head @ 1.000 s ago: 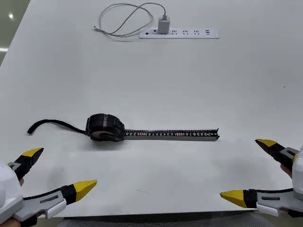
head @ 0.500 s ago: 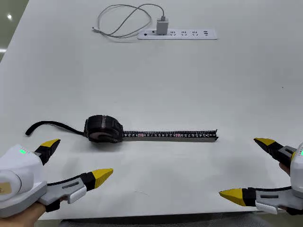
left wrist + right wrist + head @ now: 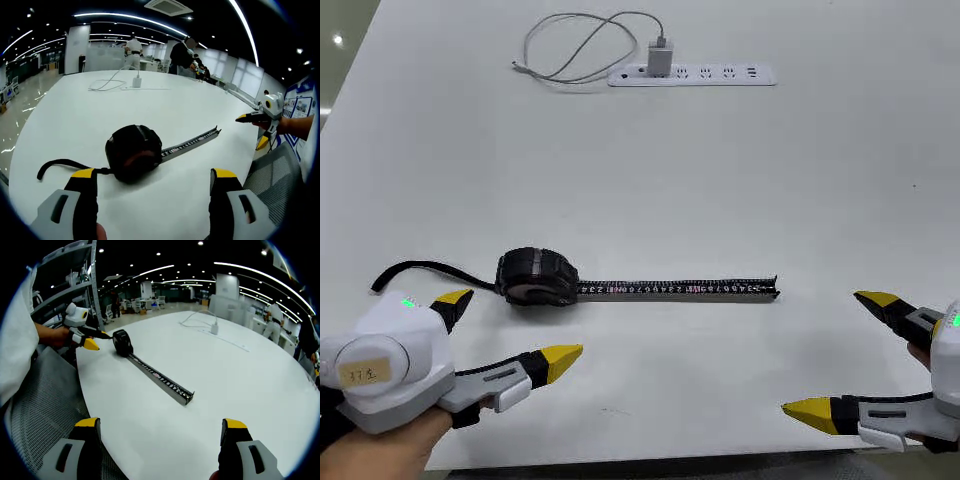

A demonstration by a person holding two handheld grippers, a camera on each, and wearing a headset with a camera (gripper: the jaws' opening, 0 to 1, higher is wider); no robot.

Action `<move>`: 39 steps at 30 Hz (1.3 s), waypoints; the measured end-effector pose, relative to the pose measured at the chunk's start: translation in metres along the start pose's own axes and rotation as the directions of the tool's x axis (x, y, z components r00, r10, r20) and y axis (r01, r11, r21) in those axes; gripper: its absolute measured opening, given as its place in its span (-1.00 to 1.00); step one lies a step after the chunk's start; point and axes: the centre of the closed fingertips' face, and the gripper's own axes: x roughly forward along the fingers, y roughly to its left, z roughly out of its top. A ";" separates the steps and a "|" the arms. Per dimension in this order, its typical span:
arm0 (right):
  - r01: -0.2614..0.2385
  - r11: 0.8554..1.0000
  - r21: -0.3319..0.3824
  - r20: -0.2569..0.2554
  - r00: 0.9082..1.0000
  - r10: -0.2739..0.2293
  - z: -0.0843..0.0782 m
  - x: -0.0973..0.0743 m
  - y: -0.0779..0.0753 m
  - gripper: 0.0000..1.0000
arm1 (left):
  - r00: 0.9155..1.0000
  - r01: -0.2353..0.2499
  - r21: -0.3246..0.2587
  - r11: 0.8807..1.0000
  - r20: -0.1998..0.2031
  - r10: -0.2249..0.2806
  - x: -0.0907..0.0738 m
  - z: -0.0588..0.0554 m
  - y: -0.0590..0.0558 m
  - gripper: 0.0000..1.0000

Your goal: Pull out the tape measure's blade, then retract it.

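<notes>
Tape measure (image 3: pixel 535 277) lies on its side on the white table (image 3: pixel 720 180). Its blade (image 3: pixel 680 289) is drawn out flat along the surface and ends at the end hook (image 3: pixel 775 288). A black strap (image 3: pixel 420 270) trails off the opposite side of the case. With the blade out and nothing gripping it, we judge the pull-out step done and the retract step in hand but not yet begun.

Left gripper (image 3: pixel 515 326): jaws spread wide, holding nothing. In the left gripper view the case sits just ahead of the tips, nearer the left jaw, and the blade runs off ahead toward the right jaw's side. We see no contact.

Right gripper (image 3: pixel 835 352): jaws likewise wide apart and empty. In the right gripper view the end hook lies ahead of the gap between the jaws, clearly apart from both tips, with the blade leading away toward the case.

Far beyond both sets of jaws: a power strip (image 3: pixel 690 74) with a charger (image 3: pixel 660 55) plugged in and its cable (image 3: pixel 570 45) looped beside it.

Next move, our judgement: bring the left jaws forward around the case and close them across it to pin it. The blade lies extended unaided, which suggests a lock is set; we cannot see the lock itself. It would need releasing, with the right jaws pinching the hook end to pace the return so the blade does not whip.
</notes>
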 end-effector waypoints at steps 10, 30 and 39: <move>0.010 1.000 0.004 -0.003 1.000 -0.010 -0.003 0.000 -0.011 0.98 | 1.000 0.008 -0.041 0.999 0.027 -0.007 0.012 0.008 -0.006 0.80; 0.003 1.000 0.009 -0.015 1.000 -0.003 -0.005 0.002 -0.011 0.85 | 0.997 -0.059 -0.099 0.993 0.047 0.064 0.024 0.013 0.001 0.68; -0.011 1.000 -0.017 -0.027 1.000 0.011 -0.003 0.006 -0.014 0.76 | 0.992 -0.107 -0.123 0.987 0.047 0.114 0.030 0.014 0.006 0.62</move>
